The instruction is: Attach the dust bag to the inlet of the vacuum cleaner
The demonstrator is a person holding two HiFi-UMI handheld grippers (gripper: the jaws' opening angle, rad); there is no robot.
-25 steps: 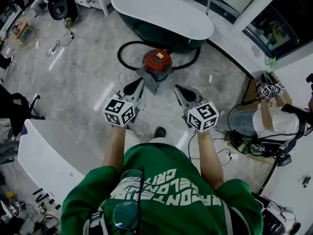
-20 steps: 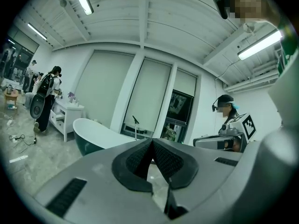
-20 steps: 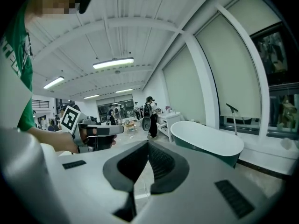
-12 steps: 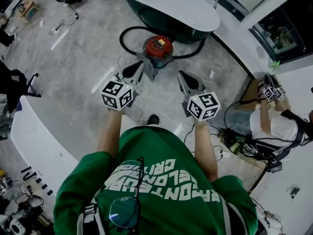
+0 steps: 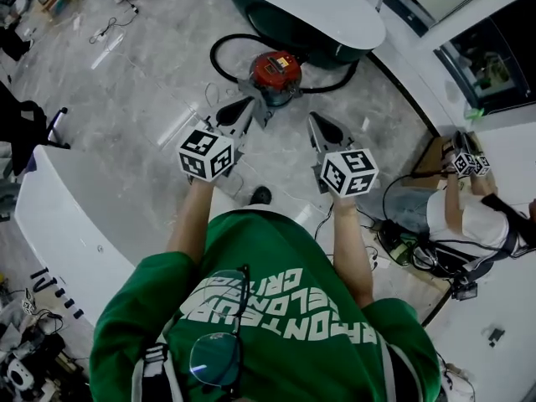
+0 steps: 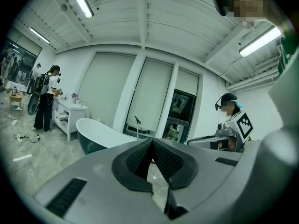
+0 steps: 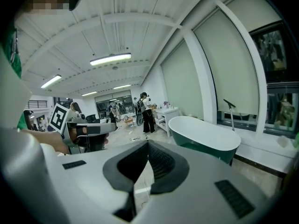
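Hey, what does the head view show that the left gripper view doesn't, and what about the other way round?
Only the head view shows the red vacuum cleaner on the floor, with its black hose looping beside it. Only the left gripper view shows the ceiling lights and a person standing at a white cabinet. Both views show the bathtub and the left gripper, which has its jaws together and nothing between them.

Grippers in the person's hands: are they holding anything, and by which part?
Nothing. The left gripper and right gripper both have their fingers closed together with nothing between them.
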